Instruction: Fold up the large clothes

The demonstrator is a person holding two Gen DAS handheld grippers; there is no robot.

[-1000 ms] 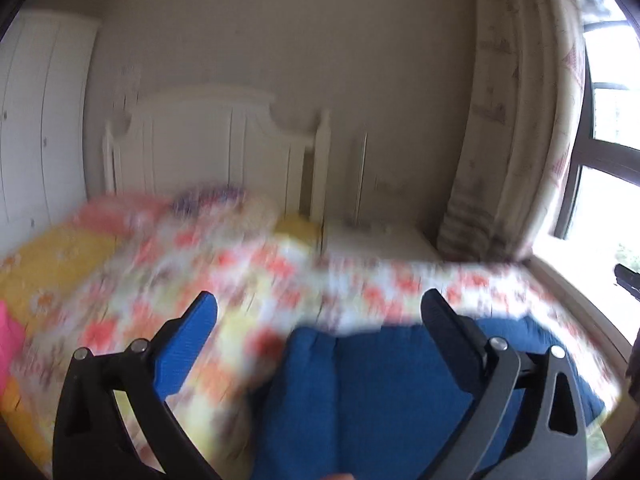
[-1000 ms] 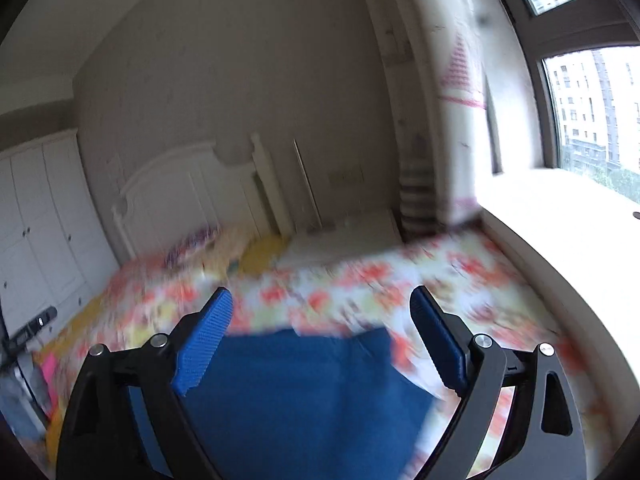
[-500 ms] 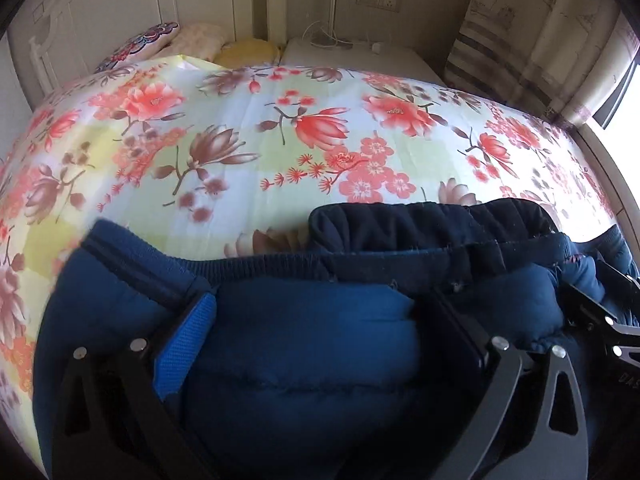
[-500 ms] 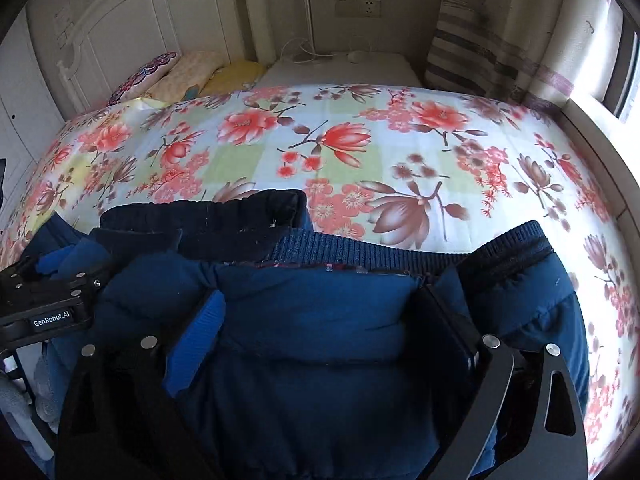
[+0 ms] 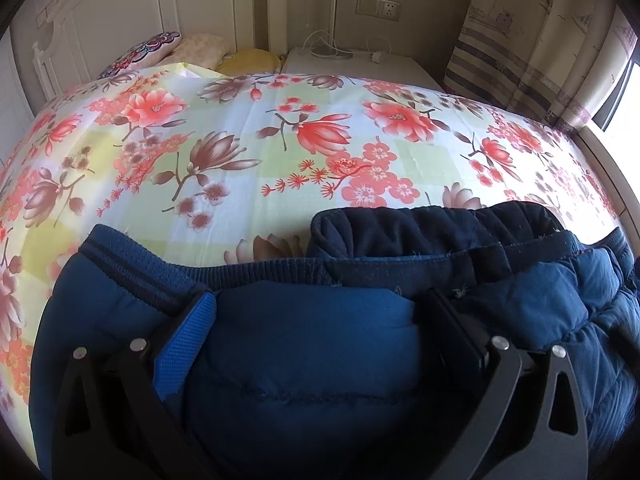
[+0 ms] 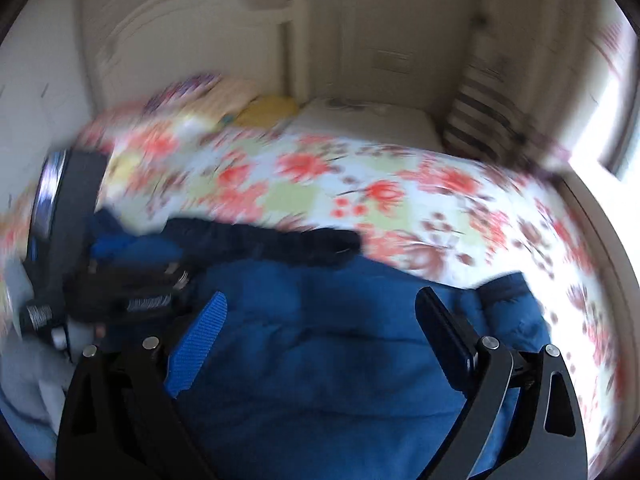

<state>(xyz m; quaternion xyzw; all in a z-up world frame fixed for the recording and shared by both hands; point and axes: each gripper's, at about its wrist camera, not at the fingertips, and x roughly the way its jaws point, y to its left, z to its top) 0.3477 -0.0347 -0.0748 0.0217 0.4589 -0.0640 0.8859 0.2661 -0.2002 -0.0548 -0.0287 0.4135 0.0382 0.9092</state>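
Jacket [image 5: 304,360], a padded blue one, fills the near half of both wrist views and lies bunched on the floral bedspread [image 5: 280,152], its ribbed hem [image 5: 132,264] at about ten o'clock in the left view and a darker lining or collar band [image 5: 432,232] at one o'clock. The left gripper [image 5: 320,316] sits low on the padding with its jaws spread wide, a puffy fold bulging between them but not pinched; the blue pad [image 5: 184,348] on one finger rests against the fabric. In the right view, which is smeared by motion, the right gripper [image 6: 320,312] also stands agape above the jacket [image 6: 320,340], holding nothing. The left tool's black body [image 6: 120,280] shows at nine o'clock there, touching or just over the cloth.

My reading is that a fold has just been laid and both tools have let go, so the step in hand is settling or choosing the next edge. The next move likely calls for closing on a firm edge, such as the ribbed hem, not on slippery padding that would spring back.

Farther off, at twelve o'clock, pillows [image 5: 200,50] lie against a white headboard [image 5: 120,12], beside a nightstand [image 5: 352,66]; a striped curtain [image 5: 540,48] hangs at two o'clock.
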